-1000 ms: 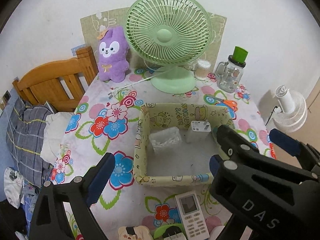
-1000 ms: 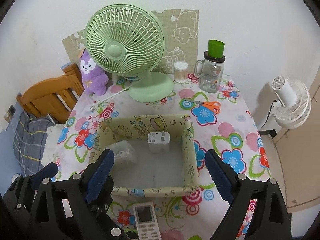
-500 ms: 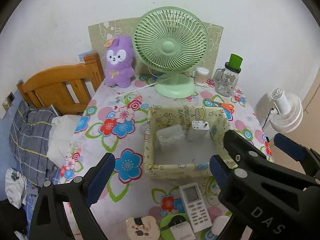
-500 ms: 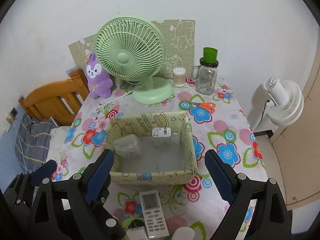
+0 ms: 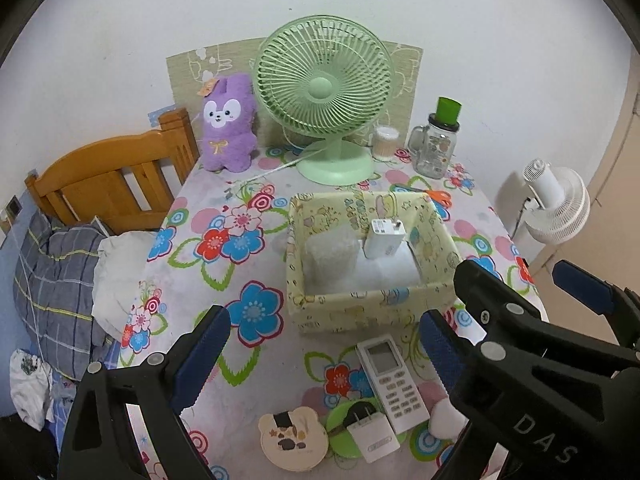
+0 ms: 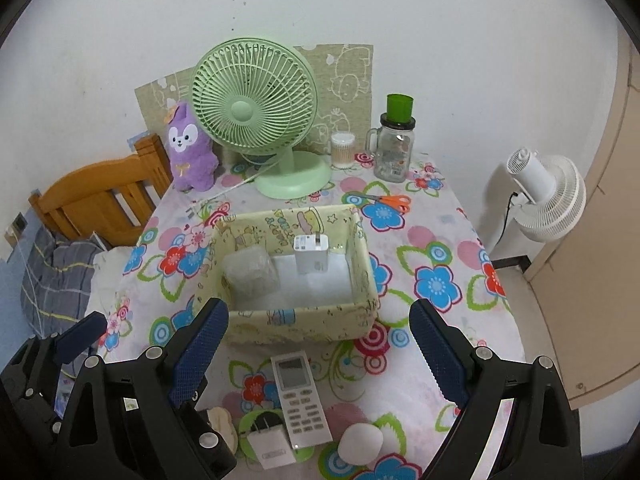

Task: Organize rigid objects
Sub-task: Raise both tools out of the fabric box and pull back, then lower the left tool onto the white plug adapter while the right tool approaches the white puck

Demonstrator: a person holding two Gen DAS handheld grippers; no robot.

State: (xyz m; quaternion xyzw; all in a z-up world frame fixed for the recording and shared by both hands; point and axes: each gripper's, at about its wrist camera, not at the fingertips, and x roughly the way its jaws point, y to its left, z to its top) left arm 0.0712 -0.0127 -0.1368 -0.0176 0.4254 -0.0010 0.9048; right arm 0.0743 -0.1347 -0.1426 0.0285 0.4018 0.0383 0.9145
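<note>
With both the left tool [image 5: 324,354] and the right tool [image 6: 320,342] held spread and empty above the surface [image 6: 448,344], the remote [image 6: 301,396] lying just before the fabric box [image 6: 296,322] could be nudged off the near edge if approached carelessly.

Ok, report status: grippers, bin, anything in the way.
Both grippers, left and right, open, empty. Bin holds charger. Remote outside. Path clear.

**Two wrist cameras, side by side**

Both views look steeply down from above the near edge of the table [image 5: 208,280] toward its far edge and wall. Both share the yellow box [image 5: 360,312] [image 6: 304,326]; the right view stands further right.
</note>
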